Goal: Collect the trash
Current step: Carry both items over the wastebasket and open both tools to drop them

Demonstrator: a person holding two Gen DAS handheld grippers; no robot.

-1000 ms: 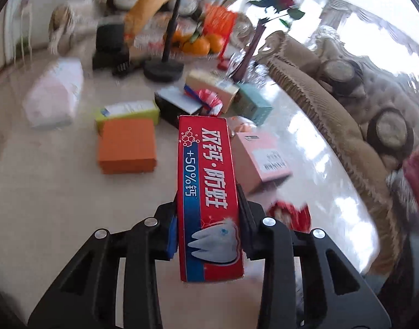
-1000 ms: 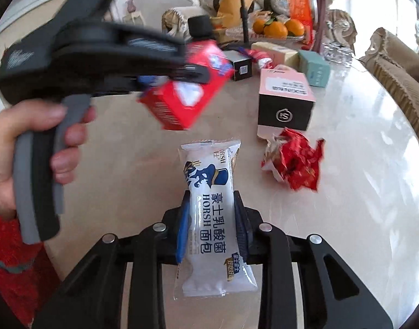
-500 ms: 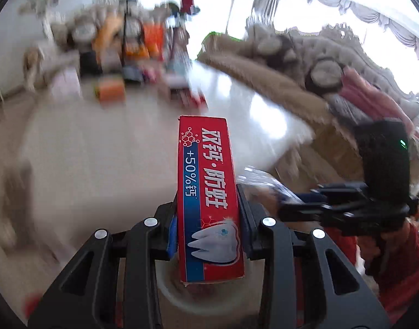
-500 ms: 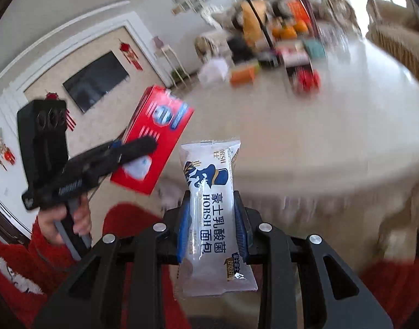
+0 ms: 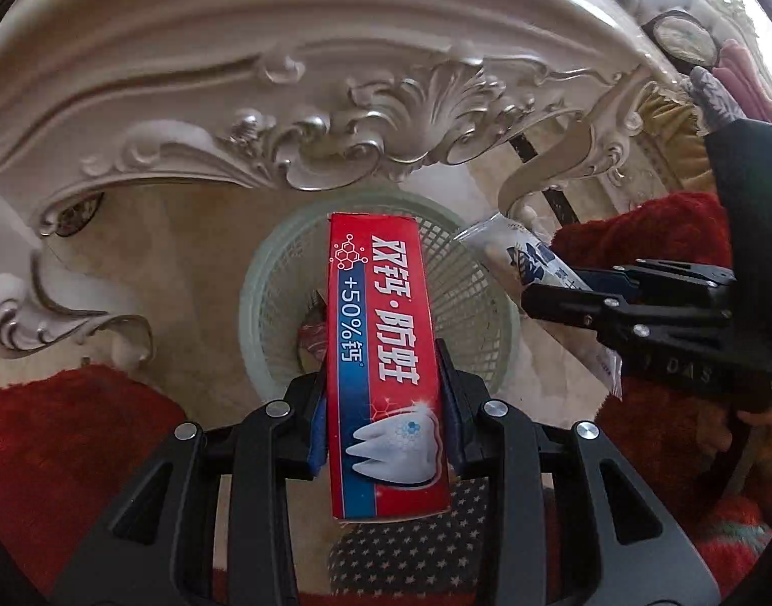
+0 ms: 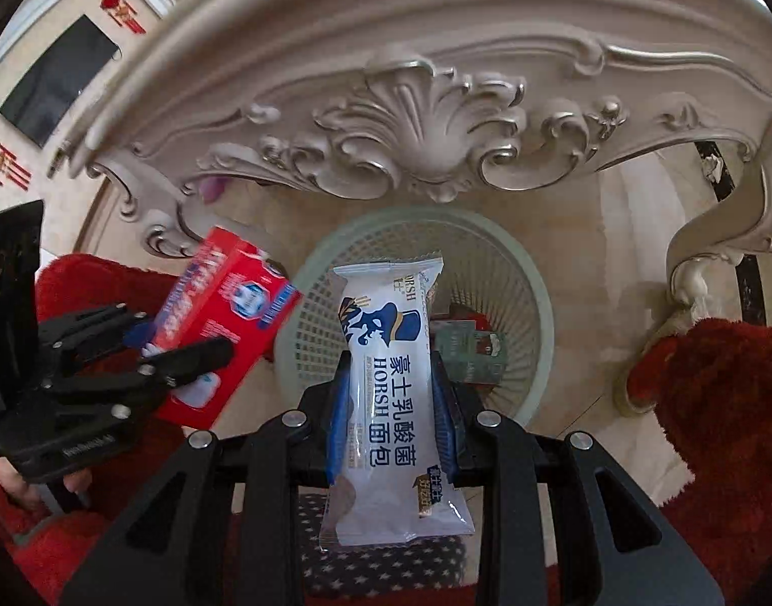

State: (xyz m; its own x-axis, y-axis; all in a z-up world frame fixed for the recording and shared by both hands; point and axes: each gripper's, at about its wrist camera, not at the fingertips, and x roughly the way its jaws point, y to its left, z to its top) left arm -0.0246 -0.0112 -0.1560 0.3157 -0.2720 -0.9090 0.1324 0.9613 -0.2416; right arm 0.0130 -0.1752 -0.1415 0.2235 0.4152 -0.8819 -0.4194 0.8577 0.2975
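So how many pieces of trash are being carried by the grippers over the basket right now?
2. The red toothpaste box is clamped in the left gripper; the white bread wrapper is clamped in the right gripper. Both hang above the mesh basket, which already holds some partly hidden items.

Two claw-mounted fisheyes, steeply downward, sharing the mesh basket (image 5: 280,272) (image 6: 517,272).

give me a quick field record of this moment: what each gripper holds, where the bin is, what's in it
left gripper: shut on red toothpaste box, held above the basket
right gripper: shut on white bread wrapper, also above the basket
basket: pale mesh wastebasket on the floor, below the carved table edge
basket contents: some packaging already inside, including a dark green packet
status: neither item dropped yet
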